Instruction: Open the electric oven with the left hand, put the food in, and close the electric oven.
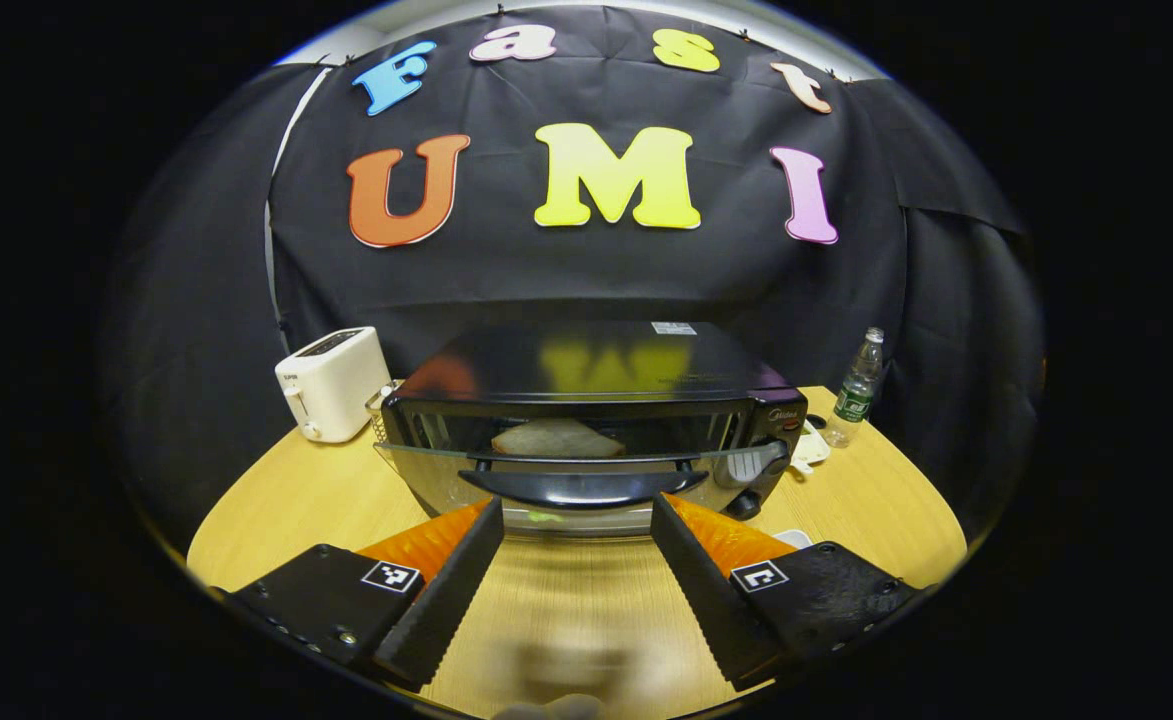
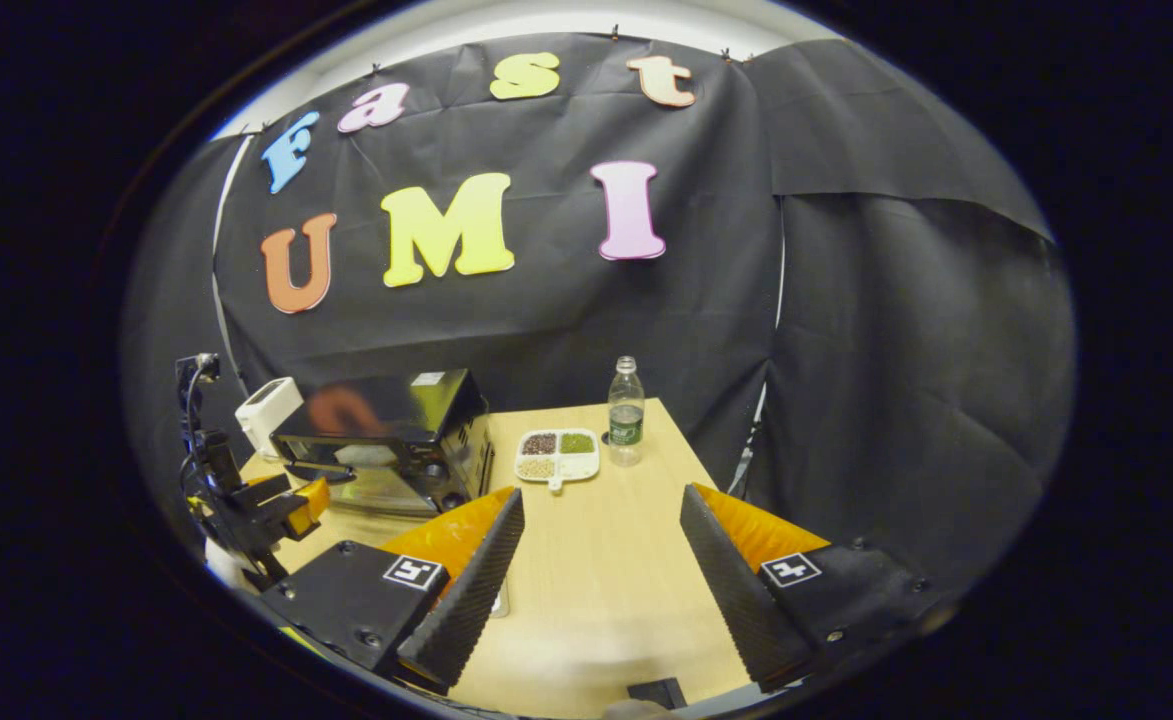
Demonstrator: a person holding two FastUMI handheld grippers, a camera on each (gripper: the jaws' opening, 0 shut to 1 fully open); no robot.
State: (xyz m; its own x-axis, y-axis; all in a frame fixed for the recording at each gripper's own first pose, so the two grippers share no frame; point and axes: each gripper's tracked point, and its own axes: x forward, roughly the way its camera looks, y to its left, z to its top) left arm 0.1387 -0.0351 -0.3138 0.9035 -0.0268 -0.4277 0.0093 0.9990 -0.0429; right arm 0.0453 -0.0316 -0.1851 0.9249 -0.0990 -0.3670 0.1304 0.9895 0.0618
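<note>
While the white toaster (image 1: 331,383) stands at the worktop's (image 1: 296,500) back left corner, the electric oven (image 1: 596,415) sits just beside it near the back edge, its glass door (image 1: 566,470) partly open and a slice of bread (image 1: 556,438) inside. The left claw (image 1: 576,520) is spread apart just before the door handle (image 1: 581,485), empty. A sectioned dish (image 2: 558,455) and water bottle (image 2: 626,410) stand toward the back right corner. The right claw (image 2: 601,510) gapes wide over bare worktop, holding nothing.
</note>
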